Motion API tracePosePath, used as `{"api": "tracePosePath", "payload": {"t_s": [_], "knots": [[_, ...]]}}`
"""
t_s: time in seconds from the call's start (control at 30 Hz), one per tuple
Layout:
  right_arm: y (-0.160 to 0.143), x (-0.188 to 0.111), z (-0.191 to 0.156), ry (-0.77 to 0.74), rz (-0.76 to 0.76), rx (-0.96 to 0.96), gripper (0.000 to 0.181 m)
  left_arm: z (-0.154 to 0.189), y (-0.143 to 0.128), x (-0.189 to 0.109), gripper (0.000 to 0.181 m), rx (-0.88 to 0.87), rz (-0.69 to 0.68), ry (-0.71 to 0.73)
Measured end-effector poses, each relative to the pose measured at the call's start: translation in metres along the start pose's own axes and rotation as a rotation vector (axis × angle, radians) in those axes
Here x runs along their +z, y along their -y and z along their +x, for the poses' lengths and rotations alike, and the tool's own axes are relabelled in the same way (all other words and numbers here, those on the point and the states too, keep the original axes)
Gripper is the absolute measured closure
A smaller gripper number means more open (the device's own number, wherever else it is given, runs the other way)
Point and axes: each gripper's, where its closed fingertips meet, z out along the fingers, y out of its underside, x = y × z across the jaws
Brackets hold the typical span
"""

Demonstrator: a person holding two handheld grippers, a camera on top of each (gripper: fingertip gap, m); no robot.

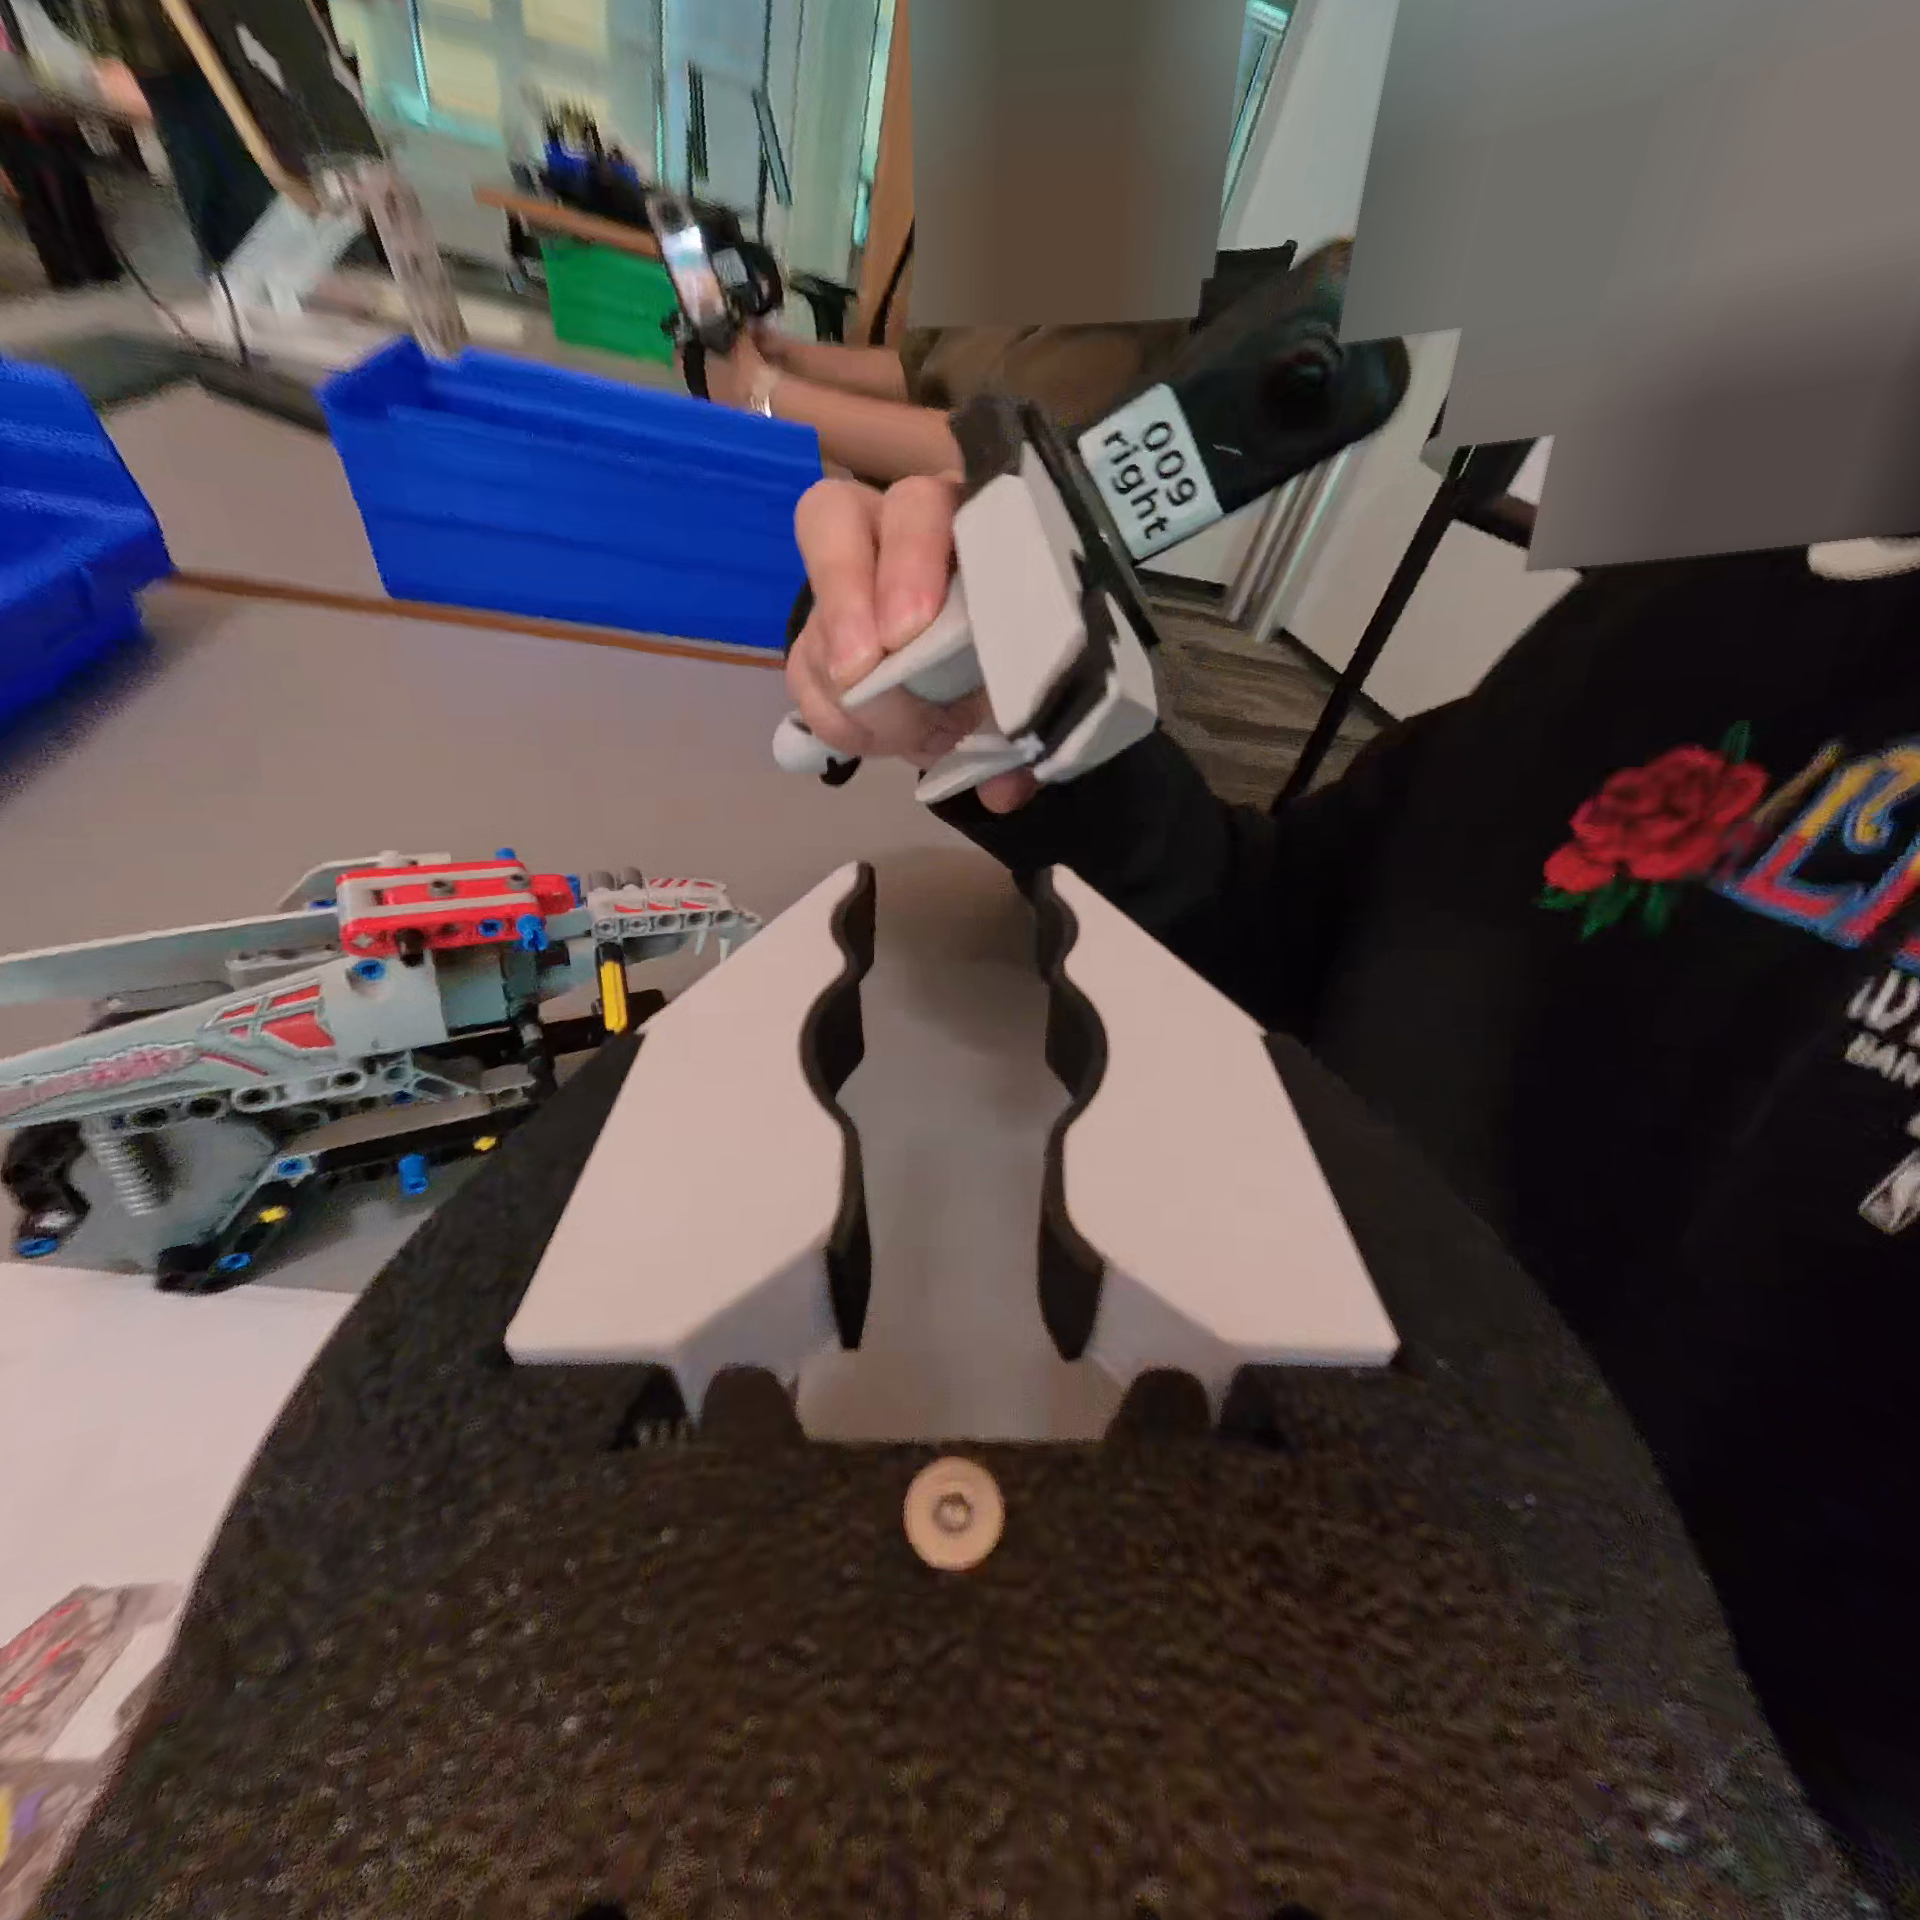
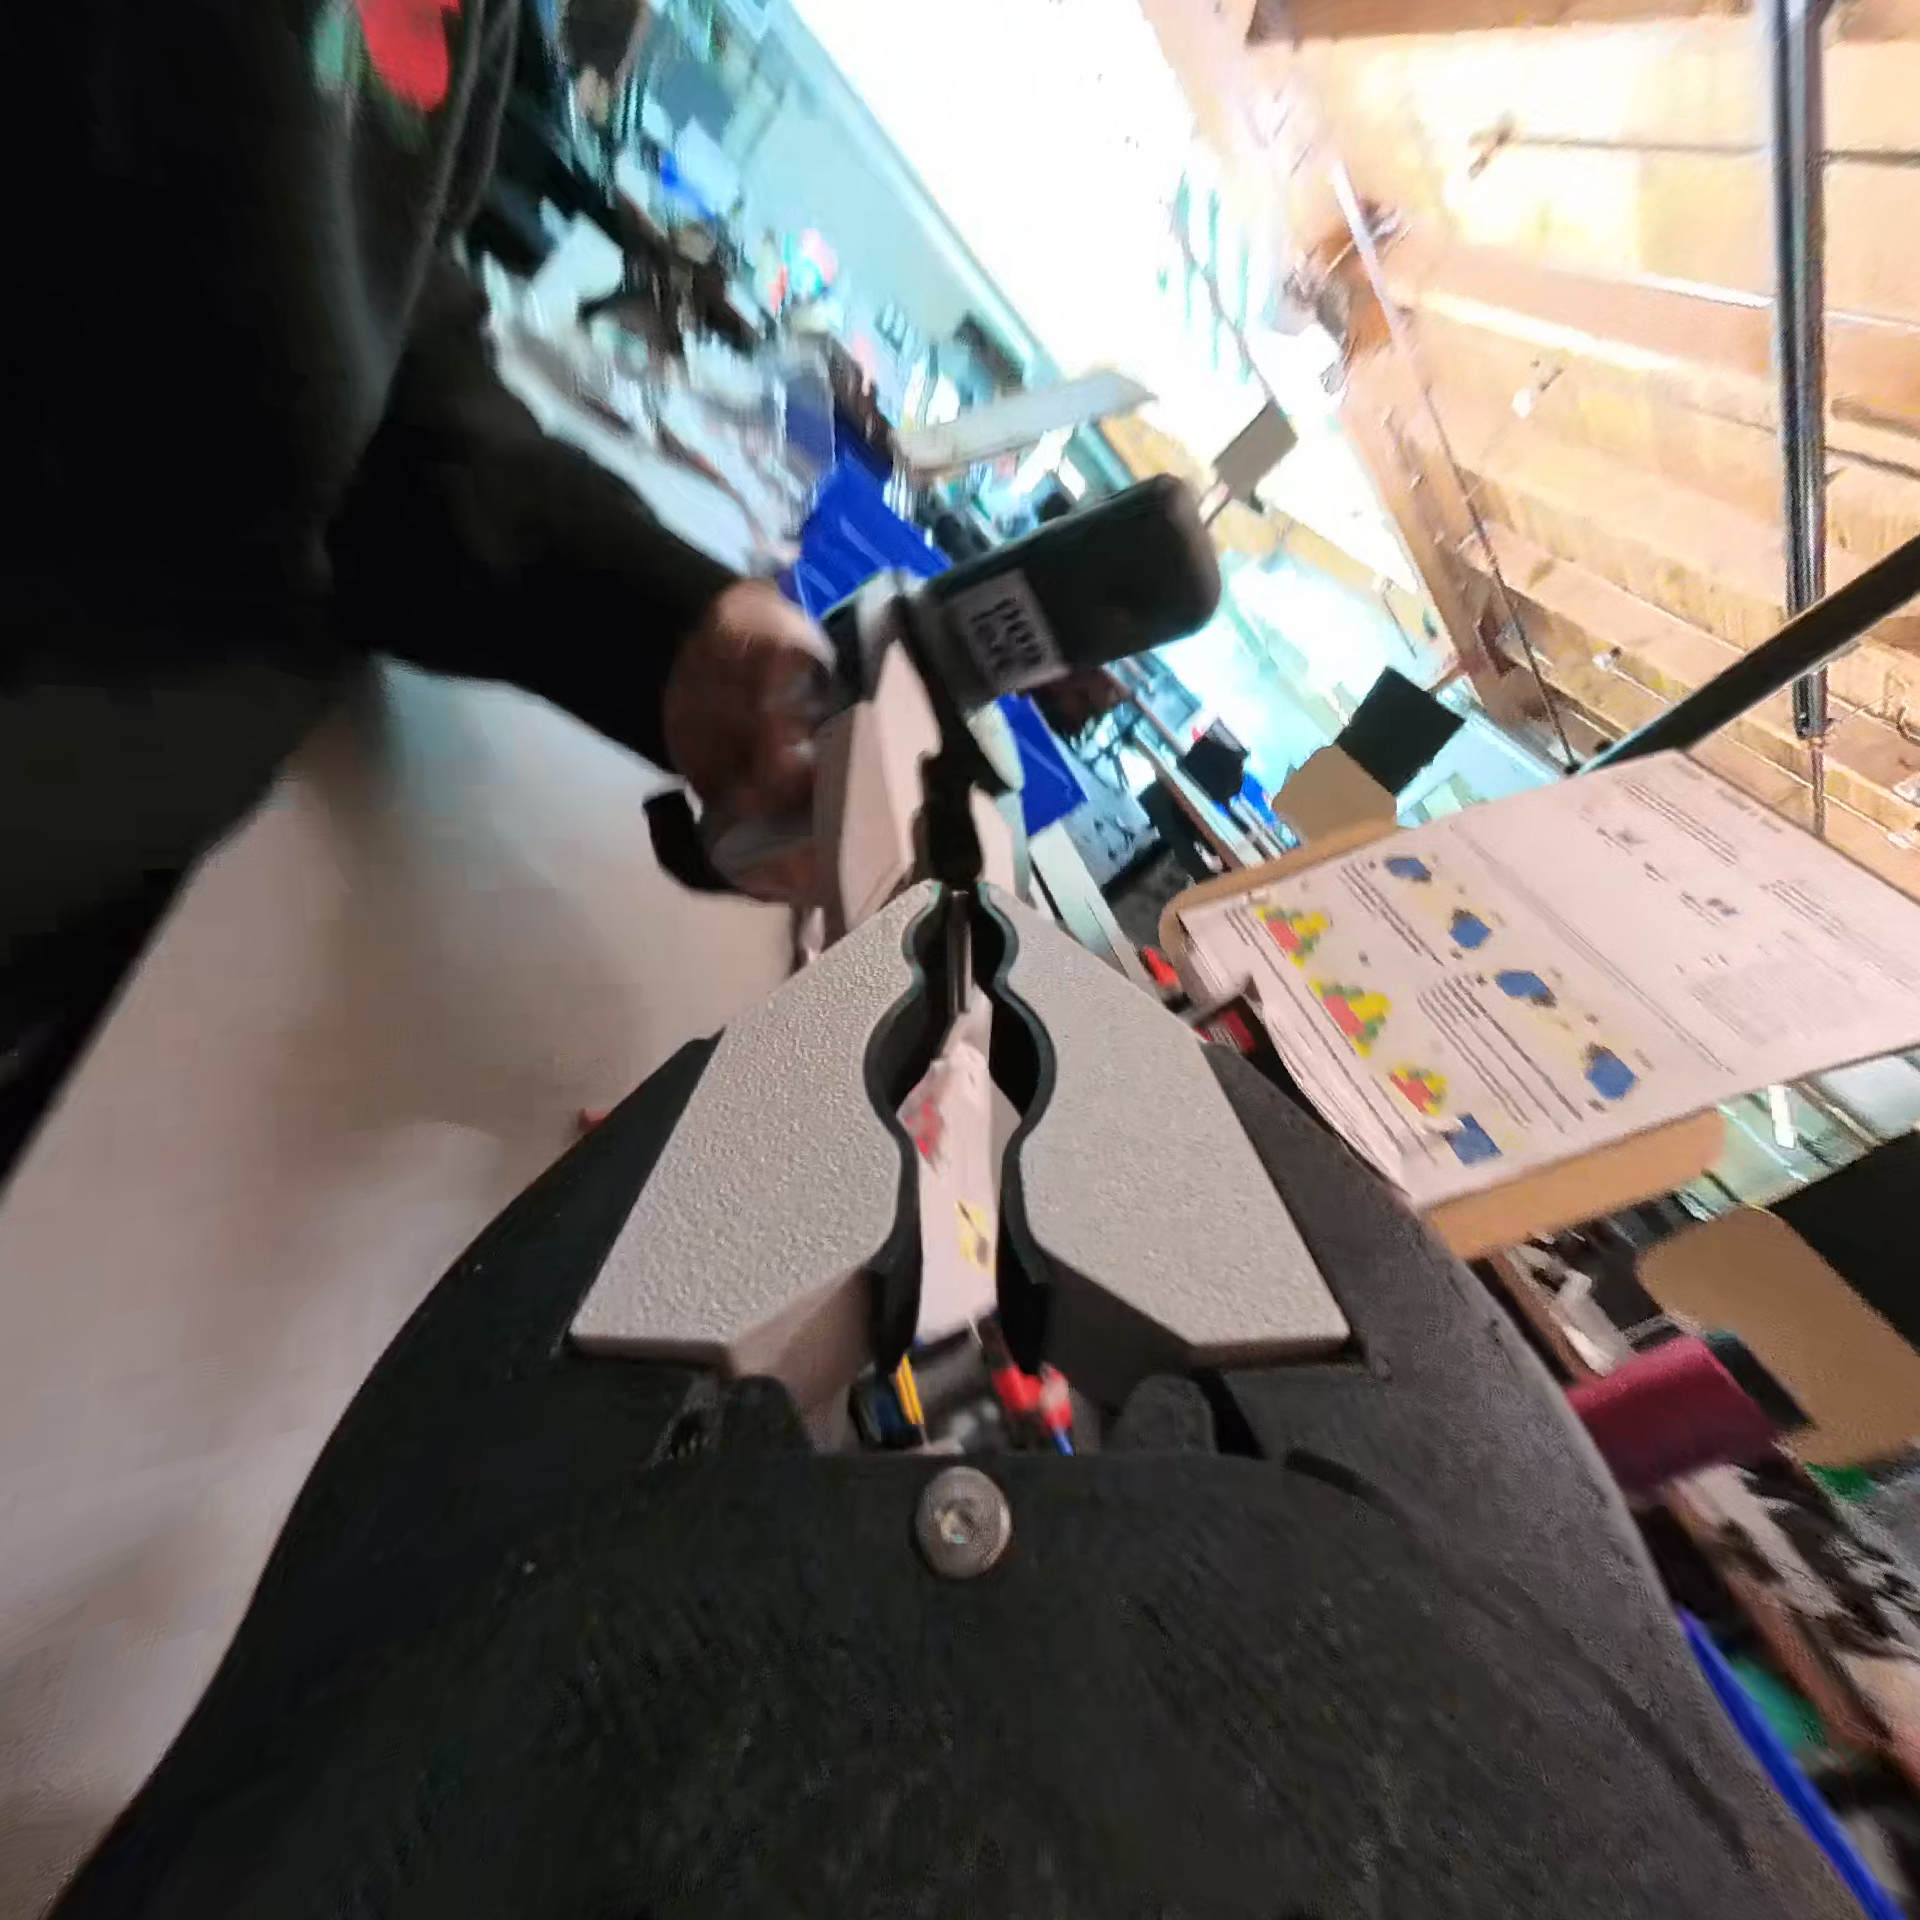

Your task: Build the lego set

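A partly built grey, red and black Lego model (image 1: 343, 1039) lies on the table at the left of the left wrist view. My left gripper (image 1: 951, 883) is open and empty, to the right of the model and above the table. Beyond it a hand holds my right gripper (image 1: 1039, 613) by its handle, seen from behind. In the right wrist view my right gripper (image 2: 958, 935) is nearly closed on a thin black Lego rod (image 2: 956, 951) at its tips. Bits of the model (image 2: 1029, 1392) show blurred through the gap between its fingers. The left gripper's camera (image 2: 1070, 603) is just beyond.
Two blue bins (image 1: 571, 488) (image 1: 62, 540) stand at the table's far side. A white sheet (image 1: 125, 1434) lies at the near left. A printed instruction sheet on a board (image 2: 1558, 966) stands to the right. The person in a black shirt (image 1: 1662, 1039) is close on the right. The grippers are tip to tip, or close to it.
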Motion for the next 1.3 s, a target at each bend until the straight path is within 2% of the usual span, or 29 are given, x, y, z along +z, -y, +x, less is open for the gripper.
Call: {"api": "tracePosePath", "payload": {"t_s": [0.07, 0.2, 0.37, 0.47, 0.53, 0.6, 0.67, 0.73, 0.83, 1.0, 1.1, 1.3], "knots": [[0.009, 0.01, -0.007, 0.011, 0.032, 0.072, 0.179, 0.004, -0.005, -0.011, 0.152, 0.103, 0.041, 0.096], [0.026, 0.029, 0.007, -0.16, 0.123, 0.344, 0.178, 0.005, -0.016, -0.025, 0.155, 0.212, 0.07, 0.295], [0.023, 0.05, 0.012, -0.255, 0.244, 0.816, 0.179, 0.012, 0.003, -0.034, 0.159, 0.285, 0.208, 0.423], [0.019, 0.055, 0.011, -0.313, 0.293, 0.958, 0.179, 0.007, 0.007, -0.043, 0.177, 0.337, 0.21, 0.526], [0.019, 0.055, 0.013, -0.343, 0.312, 0.998, 0.179, 0.005, 0.013, -0.053, 0.181, 0.373, 0.24, 0.584], [0.015, 0.056, 0.011, -0.356, 0.292, 1.014, 0.179, 0.007, 0.013, -0.056, 0.181, 0.365, 0.247, 0.566], [0.02, 0.058, 0.01, -0.346, 0.339, 1.042, 0.179, 0.005, 0.008, -0.056, 0.181, 0.346, 0.23, 0.547], [0.019, 0.06, 0.011, -0.359, 0.363, 1.069, 0.179, 0.004, 0.002, -0.054, 0.166, 0.341, 0.211, 0.523], [0.009, 0.068, 0.012, -0.369, 0.355, 1.151, 0.179, 0.0, 0.0, -0.056, 0.159, 0.337, 0.219, 0.552], [0.001, 0.082, 0.003, -0.353, 0.385, 1.267, 0.179, -0.008, 0.002, -0.066, 0.177, 0.364, 0.237, 0.638], [-0.002, 0.081, 0.004, -0.352, 0.411, 1.307, 0.179, -0.011, 0.0, -0.067, 0.179, 0.355, 0.232, 0.648], [-0.01, 0.077, 0.005, -0.362, 0.364, 1.29, 0.179, -0.017, -0.005, -0.071, 0.181, 0.387, 0.195, 0.682]]}}
